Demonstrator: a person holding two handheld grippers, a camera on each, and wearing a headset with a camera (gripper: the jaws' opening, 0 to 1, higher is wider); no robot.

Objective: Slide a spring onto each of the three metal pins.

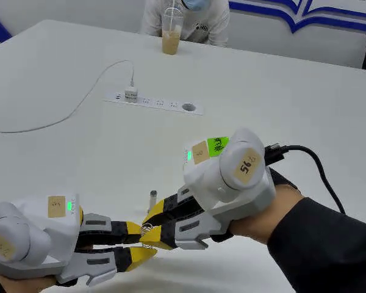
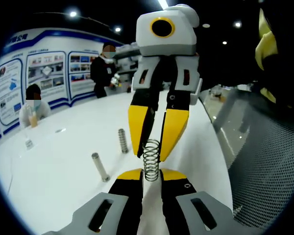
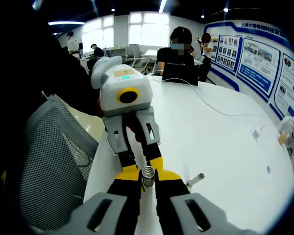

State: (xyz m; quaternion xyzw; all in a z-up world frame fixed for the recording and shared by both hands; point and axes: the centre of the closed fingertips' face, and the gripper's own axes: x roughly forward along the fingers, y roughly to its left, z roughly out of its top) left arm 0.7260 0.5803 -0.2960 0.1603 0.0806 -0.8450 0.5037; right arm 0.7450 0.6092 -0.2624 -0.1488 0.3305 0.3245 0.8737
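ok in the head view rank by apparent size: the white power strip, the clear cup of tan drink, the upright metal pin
1. white power strip
2. clear cup of tan drink, though farther off
3. upright metal pin, smallest though nearest

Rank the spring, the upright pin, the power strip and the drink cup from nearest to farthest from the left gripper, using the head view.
1. spring, at the left gripper tips
2. upright pin, just beyond the tips
3. power strip, mid-table
4. drink cup, at the table's far edge
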